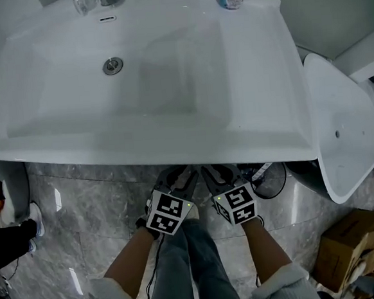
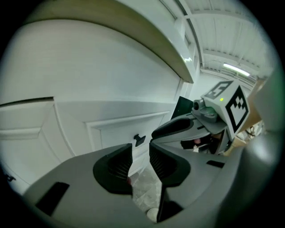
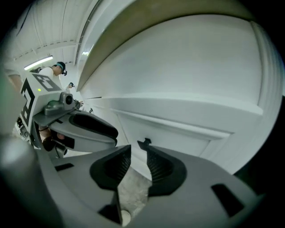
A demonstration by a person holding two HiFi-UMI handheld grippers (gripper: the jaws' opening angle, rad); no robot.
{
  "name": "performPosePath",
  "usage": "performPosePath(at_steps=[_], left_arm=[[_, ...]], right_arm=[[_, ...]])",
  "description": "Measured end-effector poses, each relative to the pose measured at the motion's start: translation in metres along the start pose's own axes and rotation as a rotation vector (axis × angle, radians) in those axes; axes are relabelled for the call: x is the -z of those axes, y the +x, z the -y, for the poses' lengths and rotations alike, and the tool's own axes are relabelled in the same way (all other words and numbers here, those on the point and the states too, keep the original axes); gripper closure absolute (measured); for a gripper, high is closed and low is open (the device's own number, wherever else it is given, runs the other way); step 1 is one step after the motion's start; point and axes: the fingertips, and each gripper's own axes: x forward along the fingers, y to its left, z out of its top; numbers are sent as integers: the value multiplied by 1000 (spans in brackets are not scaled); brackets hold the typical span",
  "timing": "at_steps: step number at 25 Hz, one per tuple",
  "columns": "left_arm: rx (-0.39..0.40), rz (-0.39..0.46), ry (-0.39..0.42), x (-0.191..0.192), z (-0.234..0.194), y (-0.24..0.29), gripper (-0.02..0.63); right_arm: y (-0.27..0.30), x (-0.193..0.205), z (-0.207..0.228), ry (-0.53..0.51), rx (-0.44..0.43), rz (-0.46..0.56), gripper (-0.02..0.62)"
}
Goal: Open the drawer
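The grey marbled floor spreads beneath the white washbasin. A cardboard box sits on it at four o'clock, and a person's white shoe at nine o'clock.

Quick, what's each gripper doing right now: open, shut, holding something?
Left gripper: open, holding nothing.
Right gripper: open, holding nothing.
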Motion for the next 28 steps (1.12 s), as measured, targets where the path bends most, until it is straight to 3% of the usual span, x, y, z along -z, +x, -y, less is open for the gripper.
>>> performPosePath(at_steps=[7,13,20,28], left_arm=[[5,-34,74,5,0,25,491],[-49,-53,177,5,-10,43,500],[4,-83,323,1,0,49,562],[20,-89,291,1,1,51,566]], right_arm=[[11,7,10,-77,8,-39,494],[24,10,14,-168,56,-75,502],[26,8,12,-373,49,-111,552],[27,7,12,-486,-41,-129,554]])
